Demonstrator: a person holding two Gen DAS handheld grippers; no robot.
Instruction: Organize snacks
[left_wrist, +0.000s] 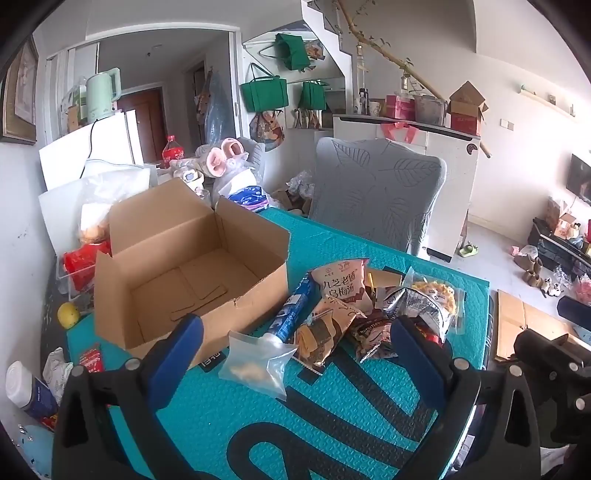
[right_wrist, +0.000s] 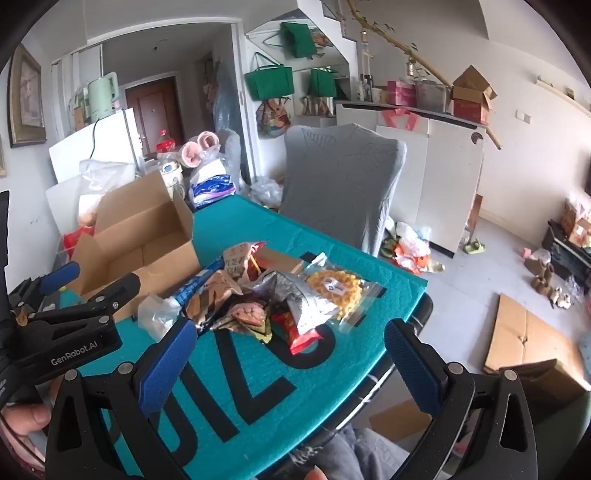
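Left gripper (left_wrist: 297, 347): one, jaws spread wide with nothing between the blue pads, hanging above the near part of the mat and tilted down toward the snacks.
Right gripper (right_wrist: 291, 350): one, jaws likewise wide apart and gripping nothing, over the mat's near edge.
Cardboard box (left_wrist: 192, 273): one, flaps up, nothing inside but its own bottom flaps; it stands on the left side of the mat, just left of the snack pile.
Snack pile (right_wrist: 266, 299): one loose heap in the middle of the mat, right of the box; packets overlap, so an exact count is uncertain, but about eight can be told apart.
Blue tube-shaped packet (left_wrist: 291, 314): one, lying slantwise at the pile's left edge, near the box's front corner.
Clear bag of pale bits (left_wrist: 258, 360): one, nearest the left gripper, touching the tube's lower end.
Beige packet with Chinese print (left_wrist: 341, 282): one, at the far side of the pile.
Zip bag of yellow curly snacks (right_wrist: 334, 290): one, on the pile's right side.
Silver foil packet (right_wrist: 295, 295): one, partly over the yellow bag.
Red packet (right_wrist: 301, 338): one, poking out at the pile's near edge.
Teal mat (left_wrist: 332, 424): one, with large black letters, covering the table.
Grey-covered chair (left_wrist: 376, 195): one, behind the table's far edge.
Green bags (left_wrist: 264, 92): three, hanging on the back wall.
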